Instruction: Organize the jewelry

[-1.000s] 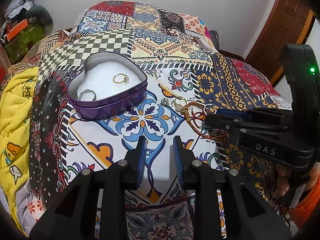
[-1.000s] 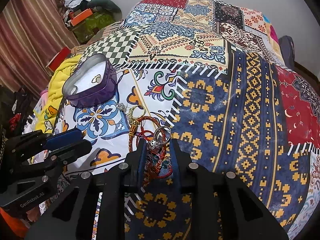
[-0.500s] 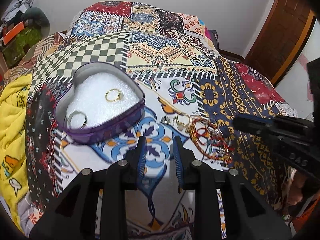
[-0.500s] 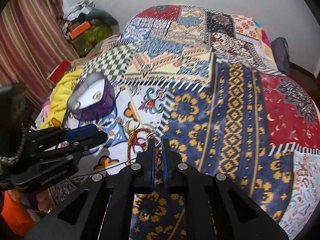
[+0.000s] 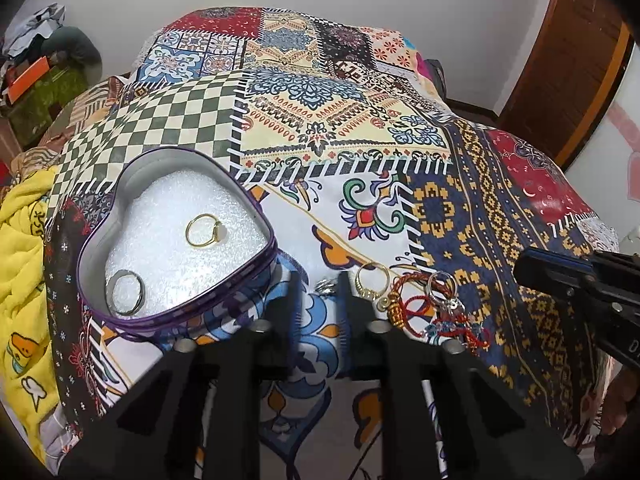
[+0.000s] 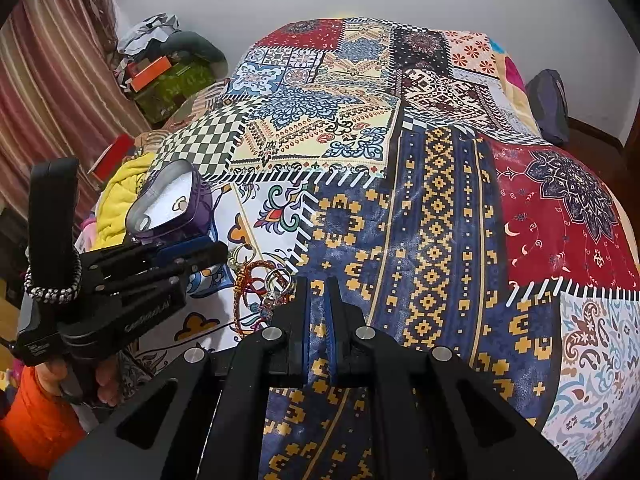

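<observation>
Left wrist view: left tongs (image 5: 318, 292) gape around a small silver charm (image 5: 325, 287); pinch it squarely, then lift toward the heart tin (image 5: 256, 270). Right tongs (image 6: 317, 300) sit nearly closed, empty.

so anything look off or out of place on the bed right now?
Yes: a tangled heap of red cord bracelets and loose rings lies on the quilt, outside the heart-shaped tin. Only a gold ring and a silver ring sit inside it.

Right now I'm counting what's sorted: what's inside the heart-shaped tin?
Inside the heart-shaped tin: white foam lining, a gold ring and a silver ring. Anything beneath the foam is hidden.
</observation>
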Motion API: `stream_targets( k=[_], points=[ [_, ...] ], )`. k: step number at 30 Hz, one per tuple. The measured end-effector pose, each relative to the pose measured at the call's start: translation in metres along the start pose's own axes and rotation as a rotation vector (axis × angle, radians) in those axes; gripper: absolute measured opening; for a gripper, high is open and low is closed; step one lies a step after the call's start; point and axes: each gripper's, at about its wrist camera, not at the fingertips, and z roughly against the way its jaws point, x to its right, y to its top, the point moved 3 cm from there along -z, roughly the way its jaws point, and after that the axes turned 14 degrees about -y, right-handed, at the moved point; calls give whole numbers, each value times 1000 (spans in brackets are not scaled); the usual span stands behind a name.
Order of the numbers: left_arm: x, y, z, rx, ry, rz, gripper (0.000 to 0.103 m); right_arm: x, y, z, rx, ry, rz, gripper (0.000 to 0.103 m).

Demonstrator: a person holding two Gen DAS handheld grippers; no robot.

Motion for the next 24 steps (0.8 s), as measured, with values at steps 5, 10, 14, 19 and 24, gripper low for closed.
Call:
stream_targets(
  k=[5,10,14,19,24],
  points=[
    [4,-1,3,4,0,-13,8,2,3,5,11,0,-3,6],
    [7,-7,20,28,-6,-11,8,2,9,15,40,-4,-1,6],
    [11,-8,39,59,-4,-22,8,-2,15,25,70,-12,6,6],
    [17,-3,66,113,-10,-35,8,-10,23,39,106,-10,20,6],
    [23,4,89,166,-6,-54,8,-22,29,53,145,-7,42,6]
  ],
)
